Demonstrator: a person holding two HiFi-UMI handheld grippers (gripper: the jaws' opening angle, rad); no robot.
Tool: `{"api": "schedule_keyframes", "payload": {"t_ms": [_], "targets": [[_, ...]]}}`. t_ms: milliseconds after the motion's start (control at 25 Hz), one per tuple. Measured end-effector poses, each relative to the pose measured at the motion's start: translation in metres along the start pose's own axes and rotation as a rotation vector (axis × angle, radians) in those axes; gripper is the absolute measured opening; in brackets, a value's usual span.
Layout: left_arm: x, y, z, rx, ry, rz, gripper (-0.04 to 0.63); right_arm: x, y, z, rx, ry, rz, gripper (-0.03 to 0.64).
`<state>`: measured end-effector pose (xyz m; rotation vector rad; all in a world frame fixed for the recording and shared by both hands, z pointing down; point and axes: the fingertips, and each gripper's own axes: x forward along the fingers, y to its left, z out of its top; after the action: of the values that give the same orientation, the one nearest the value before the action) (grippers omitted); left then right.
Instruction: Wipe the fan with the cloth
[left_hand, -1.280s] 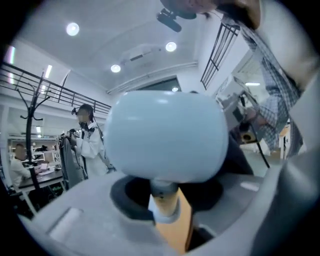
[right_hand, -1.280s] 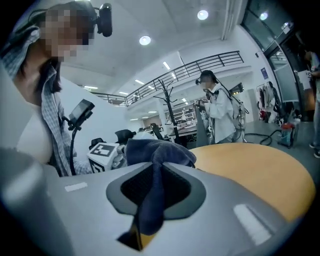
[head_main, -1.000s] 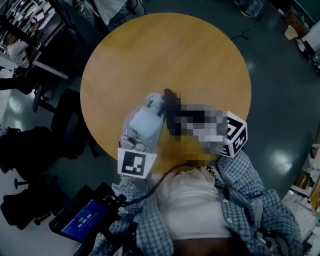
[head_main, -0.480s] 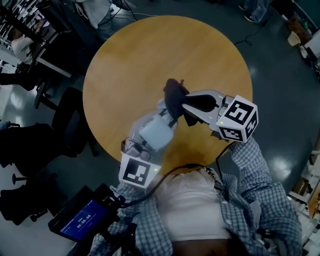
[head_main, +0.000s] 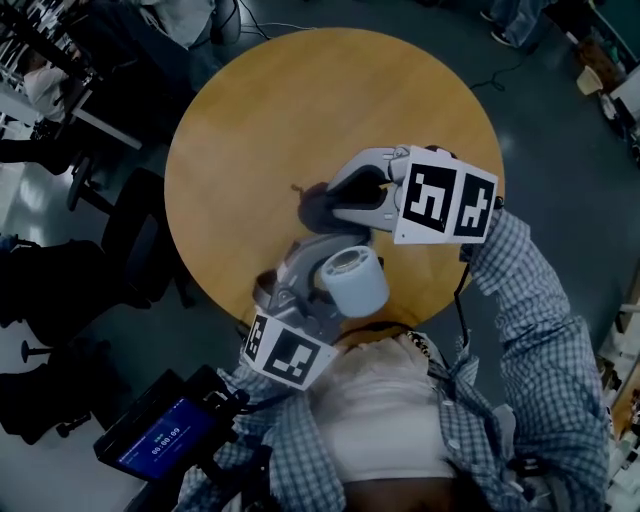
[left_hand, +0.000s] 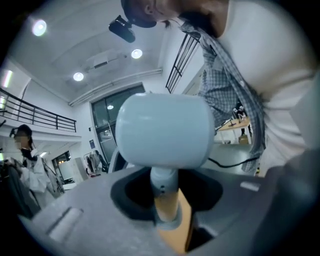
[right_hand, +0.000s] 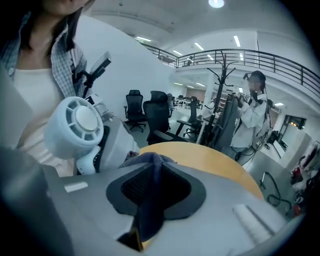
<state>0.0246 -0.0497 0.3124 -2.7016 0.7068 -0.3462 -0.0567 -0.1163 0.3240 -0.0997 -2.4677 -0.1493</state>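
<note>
While the left gripper (left_hand: 167, 202) clamps the pale blue fan (left_hand: 165, 130) by its stem above the near edge of the round wooden table (head_main: 300, 110), the fan's head faces the person's chest. The right gripper (right_hand: 150, 200), tilted downward, is pinched narrowly on the dark cloth (right_hand: 148, 165), just beside the fan. The marker cubes (head_main: 445, 195) bear black-and-white squares.

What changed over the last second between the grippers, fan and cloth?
The left gripper swung the fan: its head, earlier aimed across the table, now sits by the near edge. The right gripper rolled and carried the cloth from beside the fan's head to beyond the left gripper's tips. Unchanged: left shut on the fan's stem, right shut on the cloth; nothing taken or released.
</note>
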Motion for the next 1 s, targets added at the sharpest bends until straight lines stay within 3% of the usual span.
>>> {"api": "schedule_keyframes", "payload": {"t_ms": [320,480,720,840,1000], "targets": [[-0.014,0.029,-0.031,-0.148,0.046,0.153,0.140,-0.014,-0.063,-0.026,0.419,-0.240,-0.282,0.055],[-0.015,0.042,-0.077,-0.282,0.100,0.229,0.140,-0.021,-0.073,-0.072,0.601,-0.269,-0.378,0.055],[-0.006,0.057,-0.141,-0.353,0.165,0.279,0.140,-0.021,-0.079,-0.140,0.900,-0.344,-0.567,0.054],[-0.002,0.058,-0.150,-0.348,0.209,0.272,0.140,-0.017,-0.069,-0.156,0.981,-0.303,-0.603,0.054],[0.017,0.054,-0.187,-0.371,0.266,0.252,0.140,0.013,-0.061,-0.187,1.080,-0.266,-0.562,0.054]]}}
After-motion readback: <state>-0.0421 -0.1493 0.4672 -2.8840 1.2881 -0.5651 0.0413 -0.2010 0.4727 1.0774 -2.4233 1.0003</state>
